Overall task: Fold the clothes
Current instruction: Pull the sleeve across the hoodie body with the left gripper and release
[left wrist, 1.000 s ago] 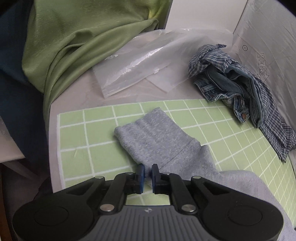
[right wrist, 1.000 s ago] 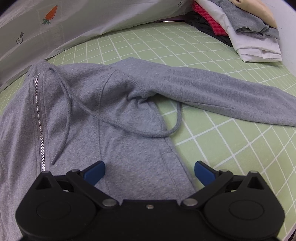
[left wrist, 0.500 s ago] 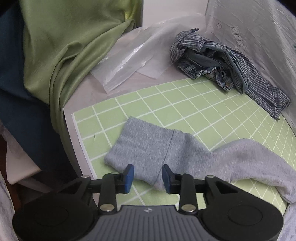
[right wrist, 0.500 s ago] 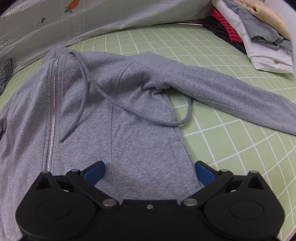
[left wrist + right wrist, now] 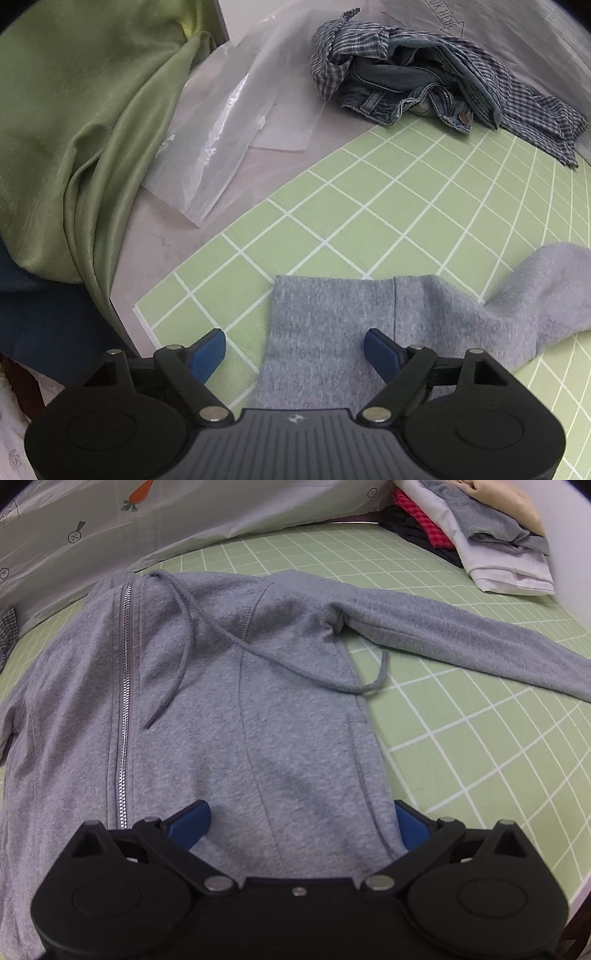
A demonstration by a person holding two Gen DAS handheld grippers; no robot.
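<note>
Left gripper let go of the grey hoodie's cuff, its jaws opening from a pinch a second earlier.

The cuff lay flat between its parted pads on the green grid mat, nothing held. The right gripper hung wide open and empty over the hoodie, spread zipper-up with its other sleeve outstretched. Laying-out looked finished; folding a sleeve across the body likely came next. Jeans waited beyond.
</note>
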